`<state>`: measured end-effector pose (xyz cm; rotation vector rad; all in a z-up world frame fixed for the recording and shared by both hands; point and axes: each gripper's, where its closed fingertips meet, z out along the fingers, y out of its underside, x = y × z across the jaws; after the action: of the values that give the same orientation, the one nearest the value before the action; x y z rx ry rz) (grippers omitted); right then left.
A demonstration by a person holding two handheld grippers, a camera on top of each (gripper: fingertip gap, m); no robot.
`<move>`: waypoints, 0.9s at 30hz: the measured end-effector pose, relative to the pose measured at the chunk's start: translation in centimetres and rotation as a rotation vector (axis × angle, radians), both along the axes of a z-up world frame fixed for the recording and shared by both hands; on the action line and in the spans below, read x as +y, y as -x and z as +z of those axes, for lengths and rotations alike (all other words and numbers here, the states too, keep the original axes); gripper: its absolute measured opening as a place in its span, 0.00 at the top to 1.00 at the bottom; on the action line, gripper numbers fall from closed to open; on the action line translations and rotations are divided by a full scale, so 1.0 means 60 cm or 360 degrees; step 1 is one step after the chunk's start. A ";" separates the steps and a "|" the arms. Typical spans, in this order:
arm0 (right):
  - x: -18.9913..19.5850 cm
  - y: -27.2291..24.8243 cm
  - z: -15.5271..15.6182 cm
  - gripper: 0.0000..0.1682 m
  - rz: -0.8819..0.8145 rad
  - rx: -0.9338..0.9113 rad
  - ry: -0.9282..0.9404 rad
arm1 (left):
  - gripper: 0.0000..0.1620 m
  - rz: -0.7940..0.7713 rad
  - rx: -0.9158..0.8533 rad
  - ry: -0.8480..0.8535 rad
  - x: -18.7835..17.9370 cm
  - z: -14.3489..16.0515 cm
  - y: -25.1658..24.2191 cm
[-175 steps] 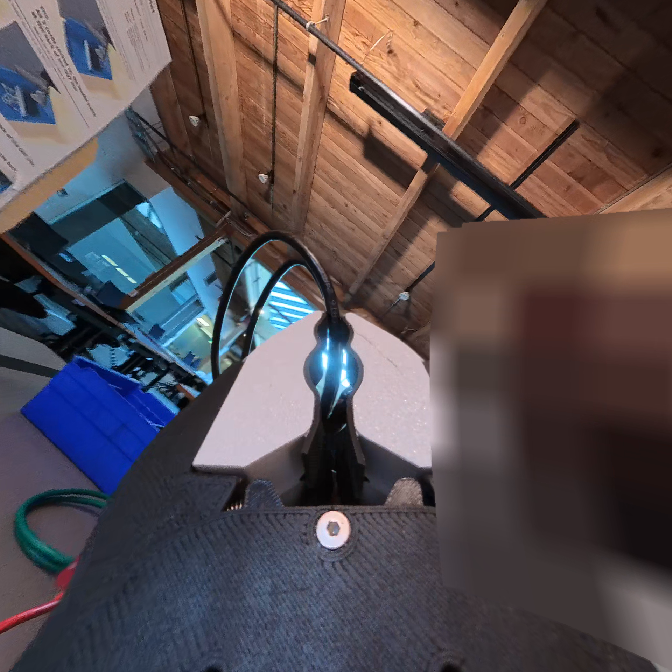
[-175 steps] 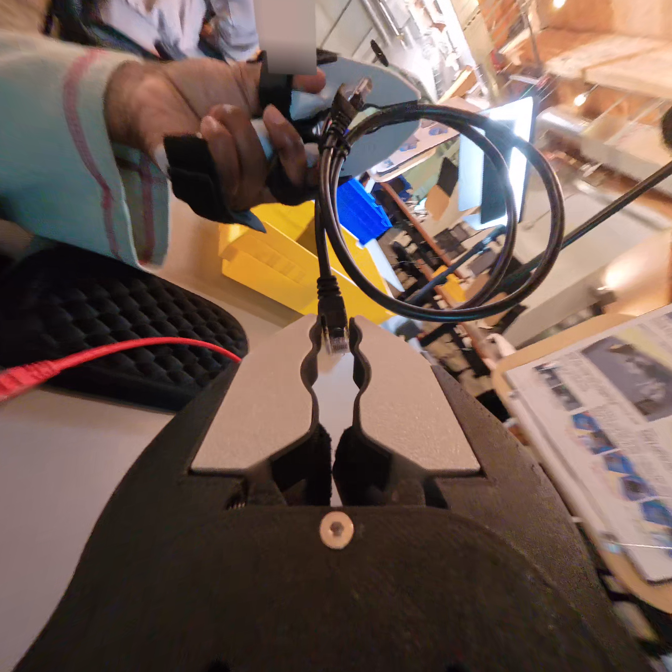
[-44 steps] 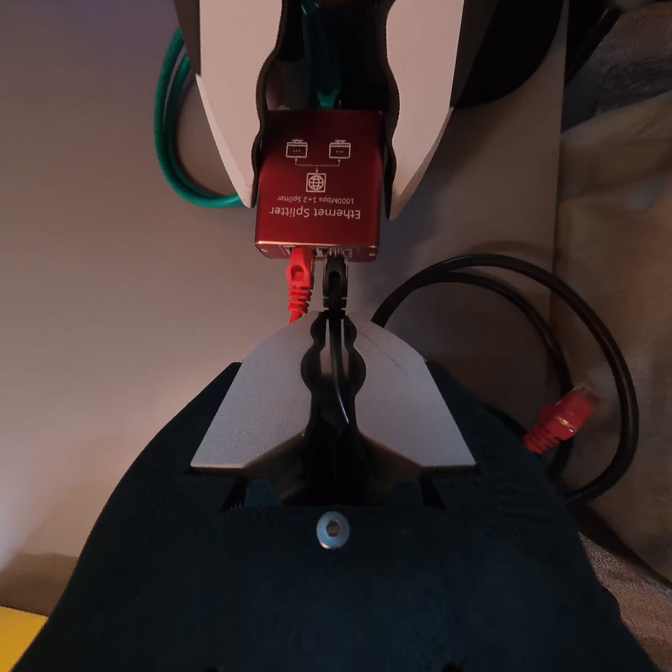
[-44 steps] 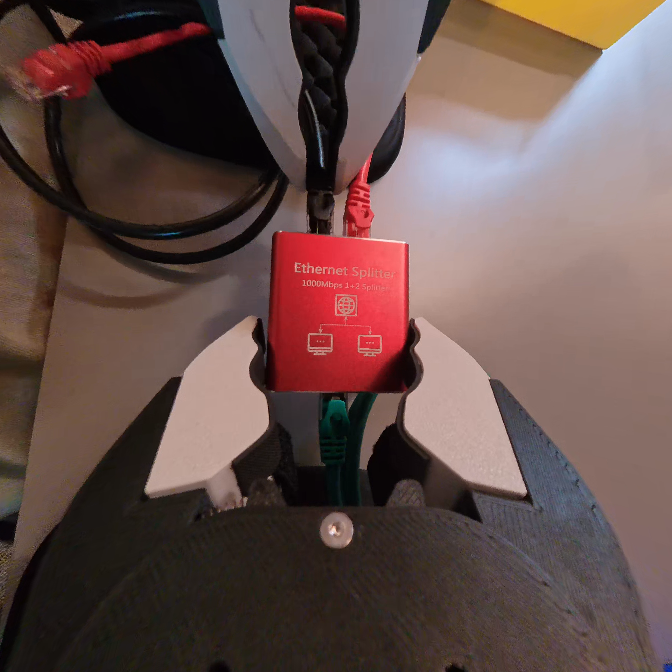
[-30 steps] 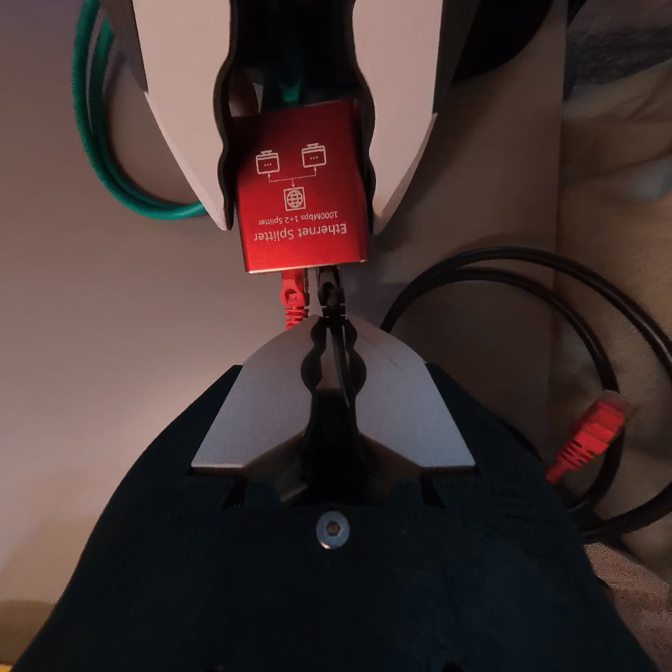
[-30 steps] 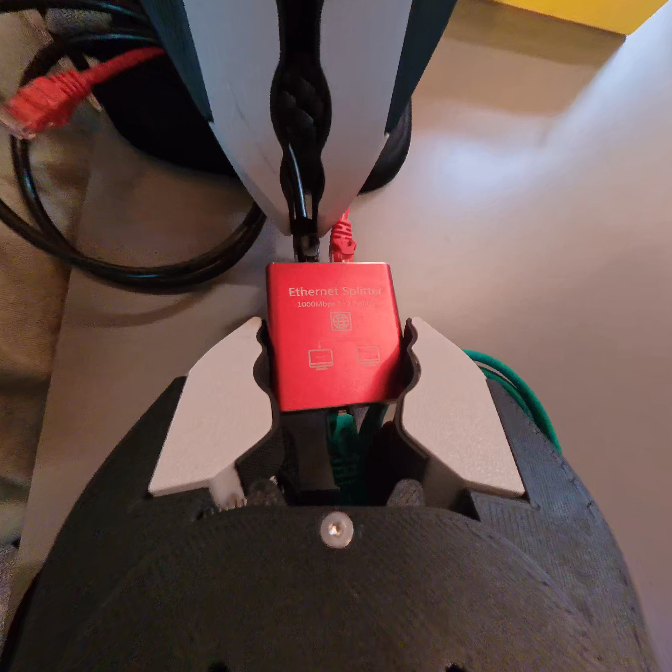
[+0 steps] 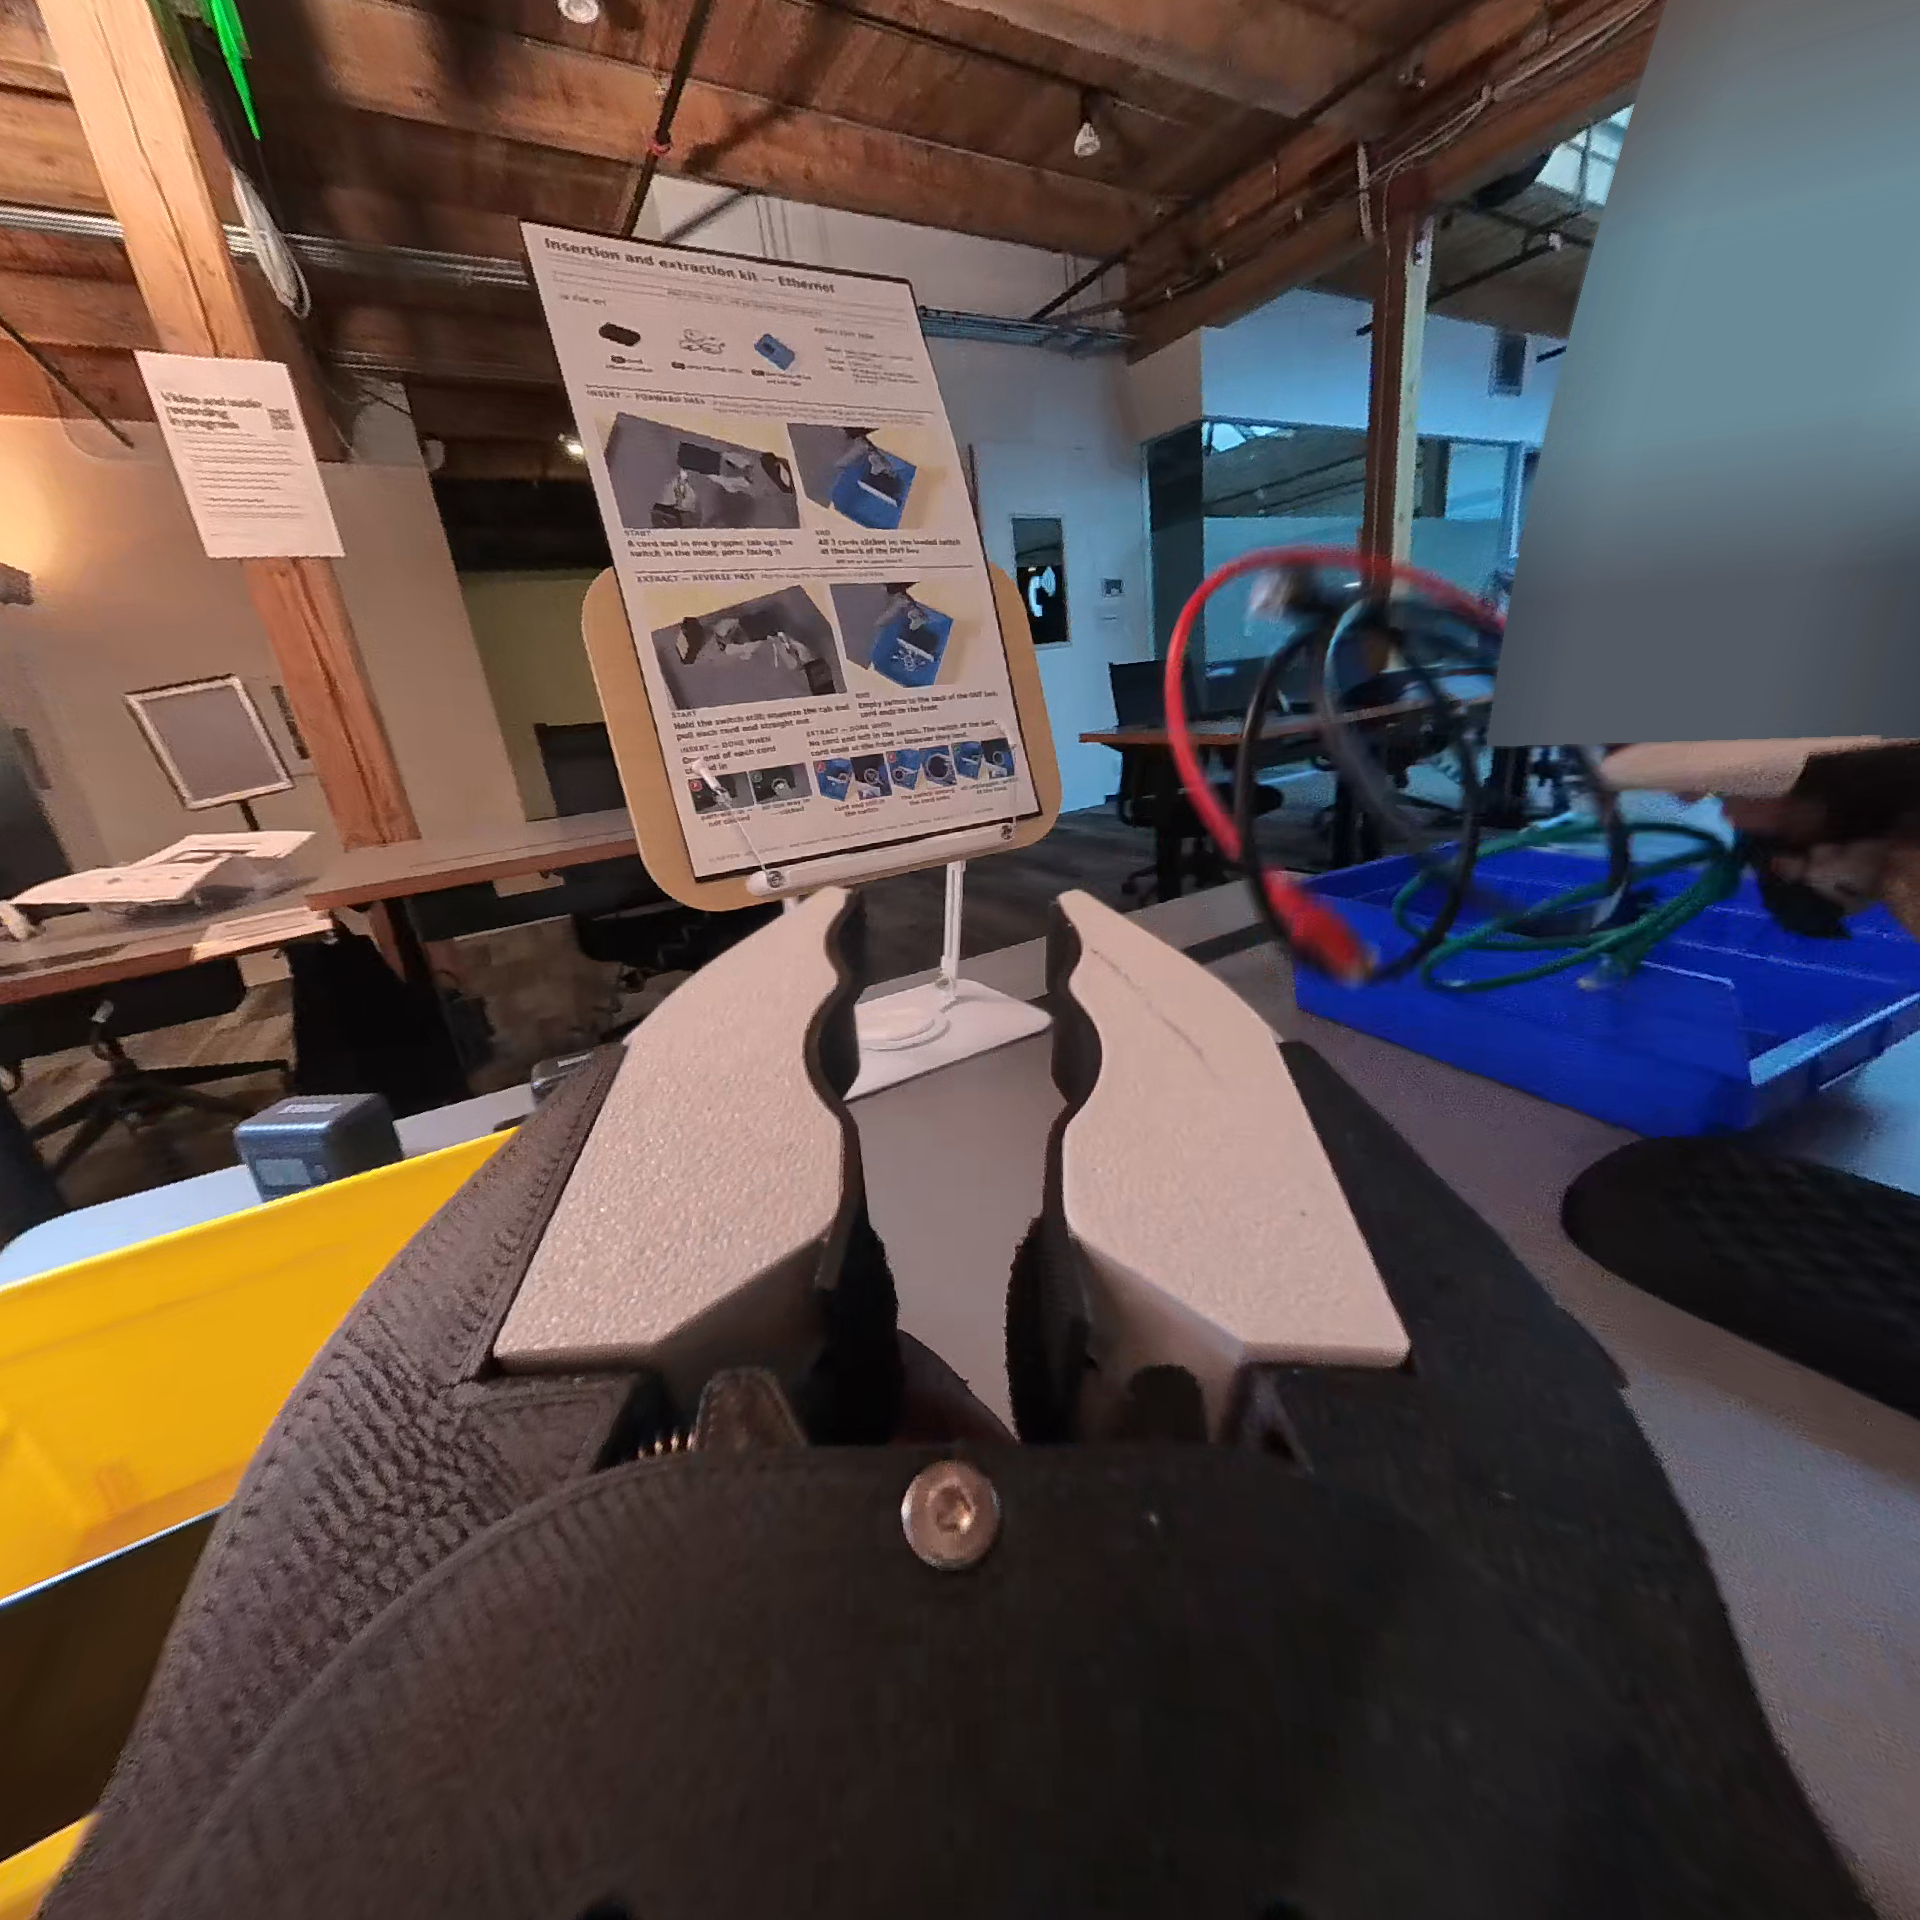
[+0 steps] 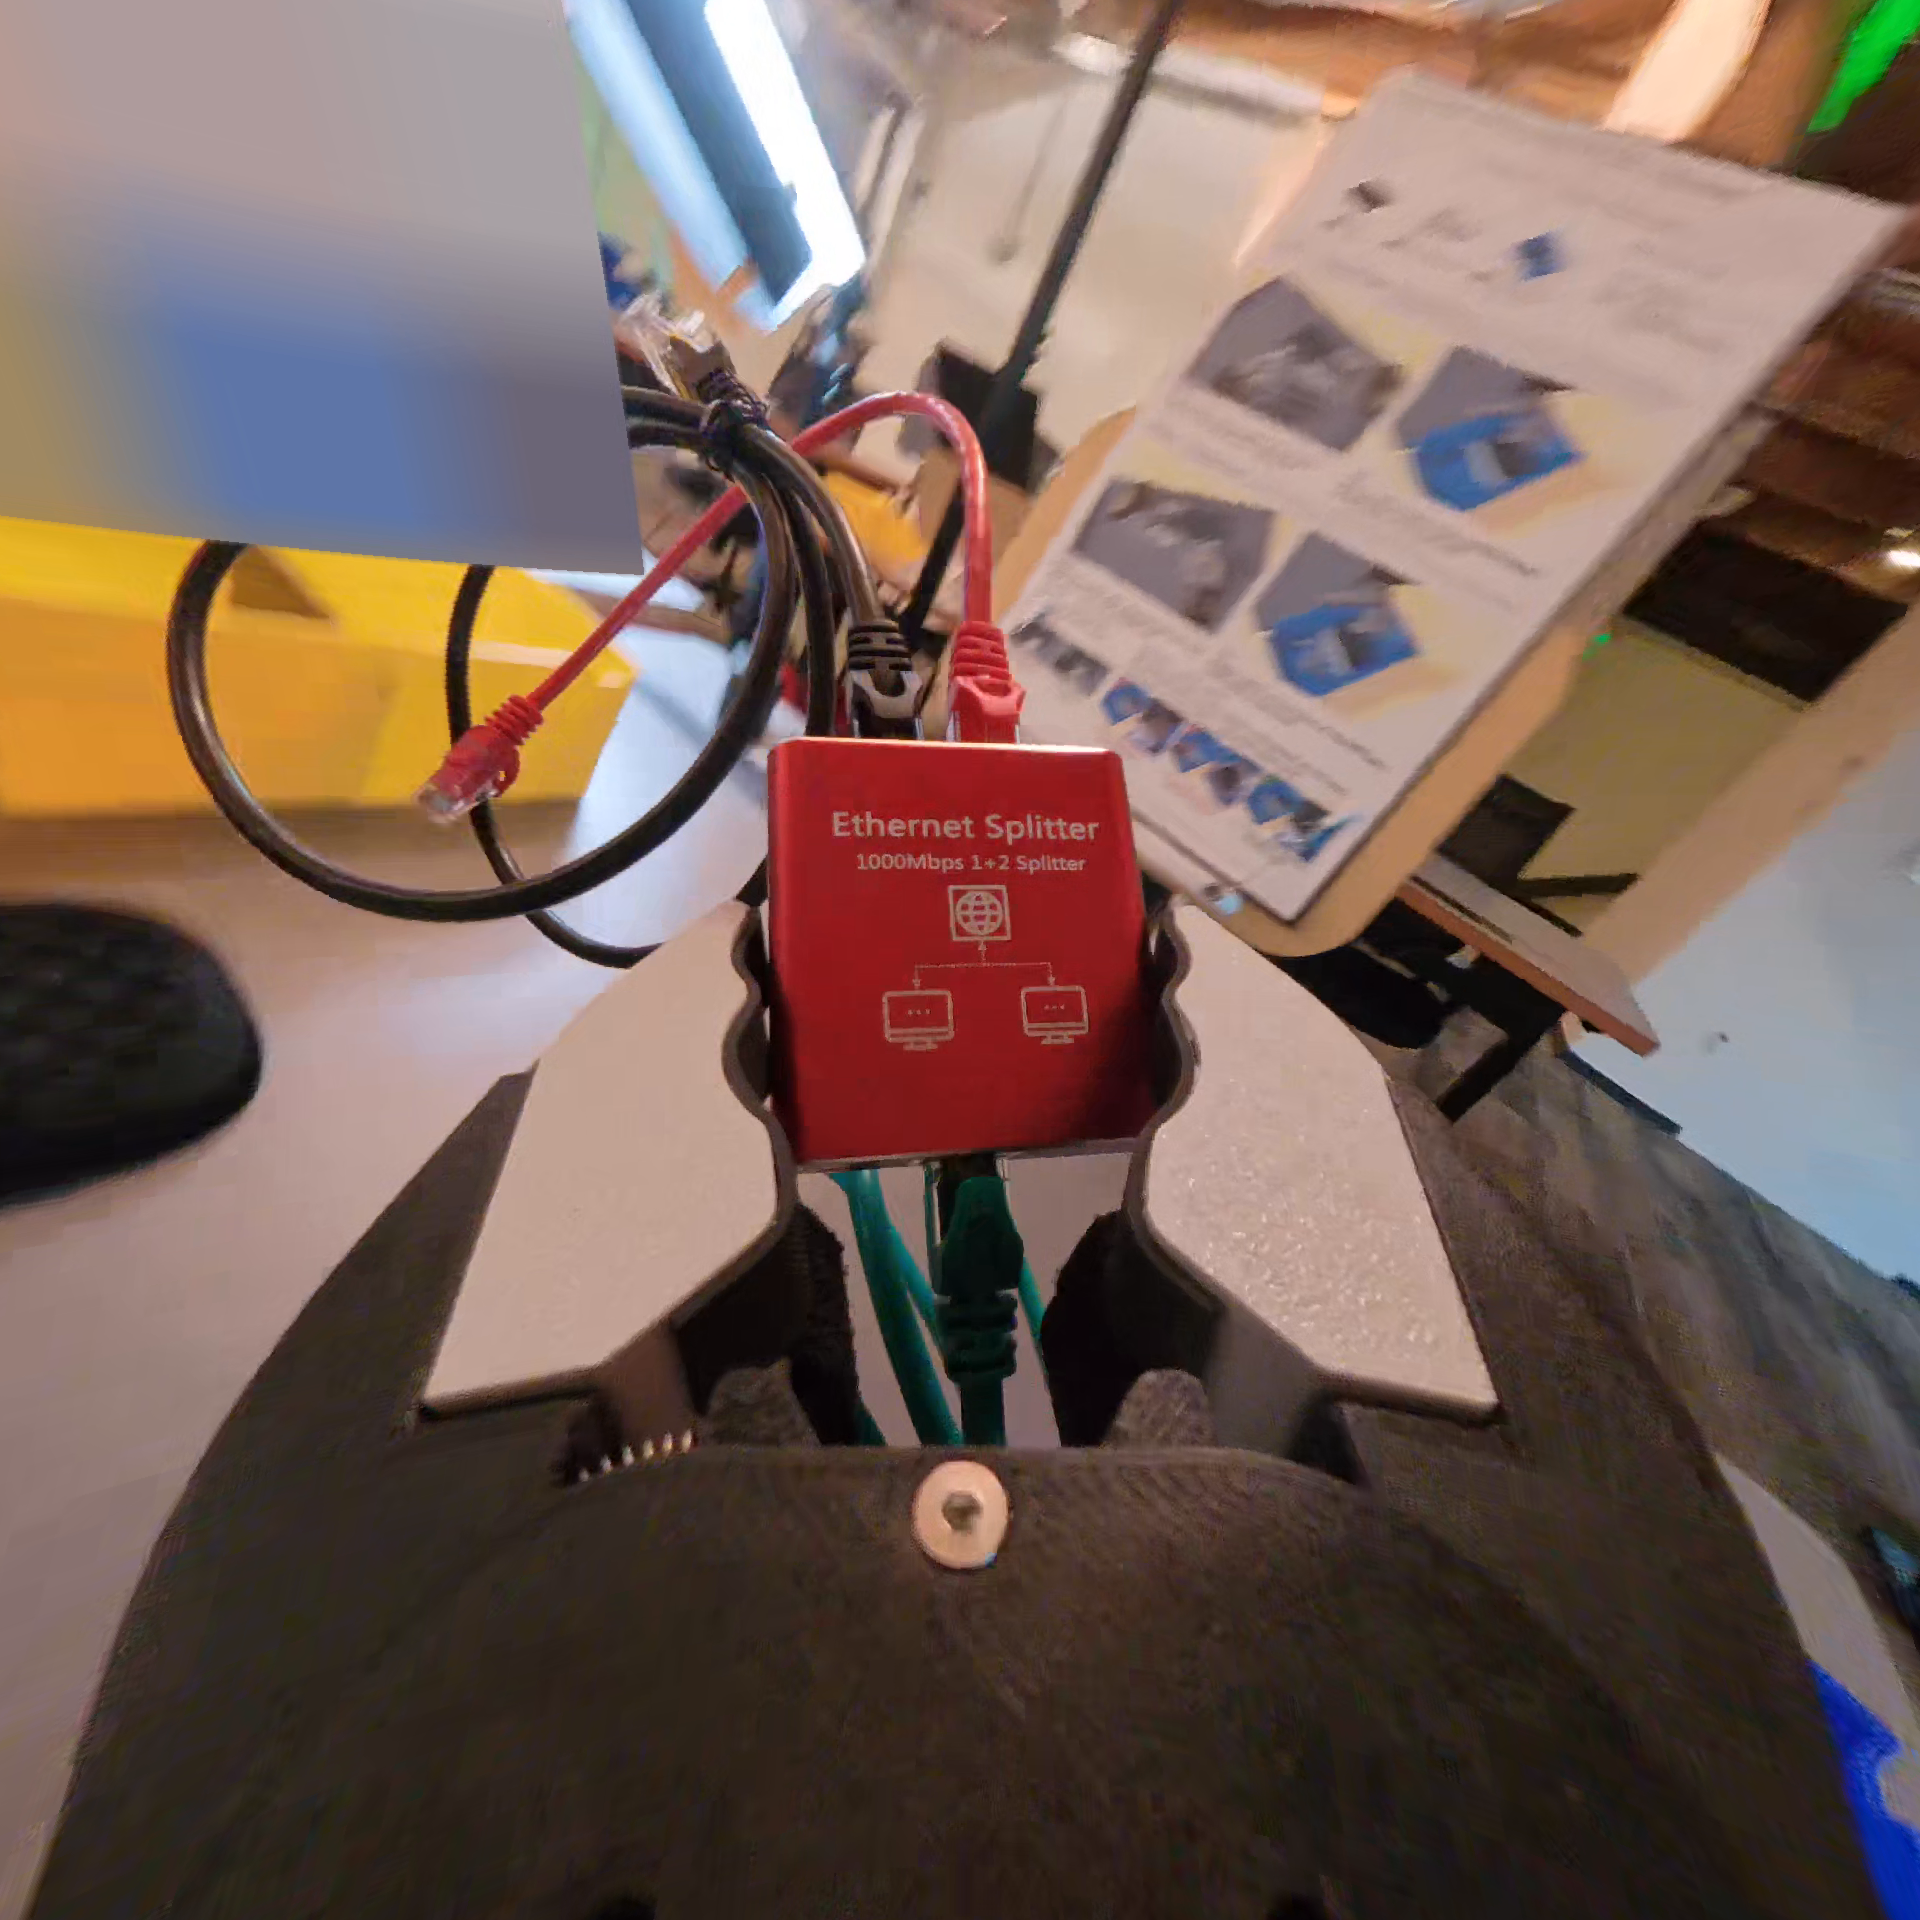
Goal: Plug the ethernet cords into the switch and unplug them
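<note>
My right gripper (image 8: 956, 920) is shut on the red switch (image 8: 956, 966) and holds it in the air. A black cord (image 8: 878, 665) and a red cord (image 8: 982, 665) are plugged into its far end. A green cord (image 8: 977, 1278) is plugged into its near end, between my fingers. The red cord's free plug (image 8: 468, 774) dangles to the left. My left gripper (image 7: 956, 914) is open and empty, above the table. In the left wrist view the red cord (image 7: 1195, 707), black cord (image 7: 1455, 831) and green cord (image 7: 1558, 935) hang blurred at the right.
A blue bin (image 7: 1558, 1039) stands at the right, under the cords. A yellow bin (image 7: 156, 1351) is at the left, and shows in the right wrist view too (image 8: 260, 675). An instruction sheet on a stand (image 7: 790, 582) is straight ahead. A black mat (image 7: 1766, 1268) lies on the grey table (image 7: 1714, 1507). Some 30 cm of space lies between my two pairs of fingers.
My left gripper has let go of the black cord, opened and pulled away from the switch. My right gripper has lifted the switch off the table with all three cords plugged in.
</note>
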<state>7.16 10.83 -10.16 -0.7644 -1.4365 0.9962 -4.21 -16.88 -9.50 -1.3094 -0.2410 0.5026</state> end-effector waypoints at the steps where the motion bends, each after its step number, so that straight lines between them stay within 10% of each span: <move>1: 0.020 -0.006 0.020 0.58 -0.0030 0.0070 0.0089 | 0.80 0.0020 0.0017 0.0006 -0.002 0.000 0.002; 12: 0.222 -0.122 0.146 0.58 -0.0550 0.0661 0.0618 | 0.80 0.0068 0.0034 0.0048 -0.002 -0.004 0.009; 27: 0.399 -0.158 -0.120 0.58 -0.1495 0.0253 0.0982 | 0.80 0.0113 0.0095 0.0155 0.001 -0.011 0.008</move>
<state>16.65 34.77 -17.39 -1.5720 -0.4686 0.7009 -4.66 -16.79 -10.13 -1.3820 -0.2160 0.6192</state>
